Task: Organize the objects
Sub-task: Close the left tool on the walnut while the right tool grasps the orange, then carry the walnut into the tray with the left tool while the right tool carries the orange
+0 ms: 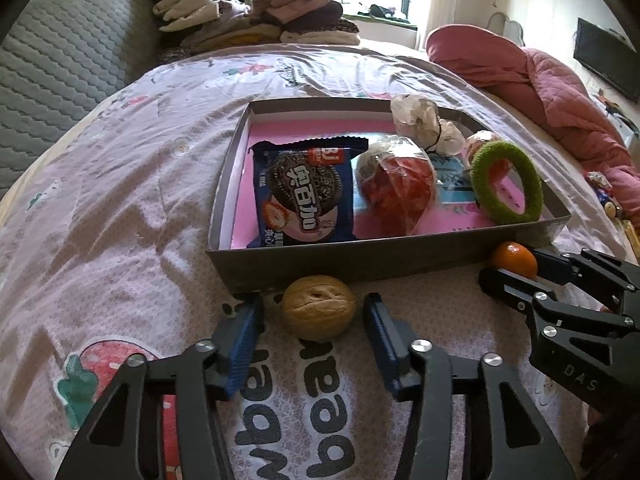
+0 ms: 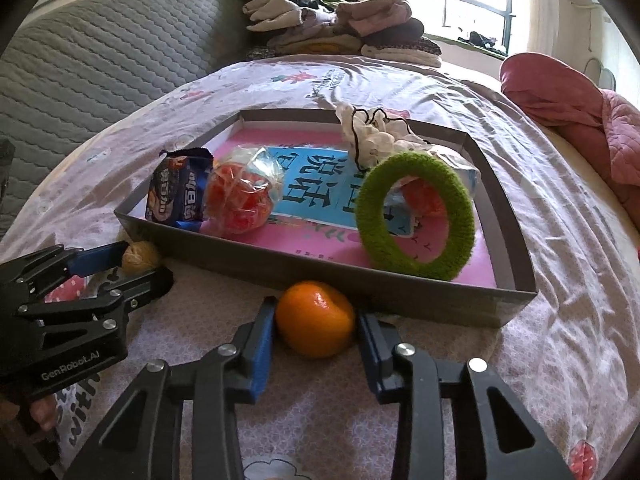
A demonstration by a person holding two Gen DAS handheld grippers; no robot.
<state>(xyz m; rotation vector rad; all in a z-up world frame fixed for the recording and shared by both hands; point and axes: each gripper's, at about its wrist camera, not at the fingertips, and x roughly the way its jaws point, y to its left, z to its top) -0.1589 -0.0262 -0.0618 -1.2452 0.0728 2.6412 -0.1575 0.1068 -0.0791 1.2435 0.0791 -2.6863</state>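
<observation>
— Two grippers, two round things; how do the jaws stand?
— Left gripper is spread wide, with the walnut on the bedsheet between its blue pads, touching neither. Right gripper brackets the tangerine: the pads sit right against its sides, but whether they truly squeeze it I cannot tell.
— What is hidden or hard to read?
— From the left camera the tangerine is half covered by the right gripper's fingers. From the right camera the walnut is mostly hidden behind the left gripper's blue finger. The handles of both are cut off at the bottom of the frames.
— Where do the two lie?
— Both are on the sheet just outside the near wall of the grey box, the walnut near its left corner, the tangerine further right, almost touching the wall.
— And inside the box?
— On the pink lining: a blue cookie packet at the left, a wrapped red snack beside it, a green fuzzy ring leaning at the right, a white scrunchie on the far rim, a blue printed sheet beneath them.
— Anything in the way?
— Only the box wall stands between each gripper and the inside. Further off are folded clothes and a pink quilt
</observation>
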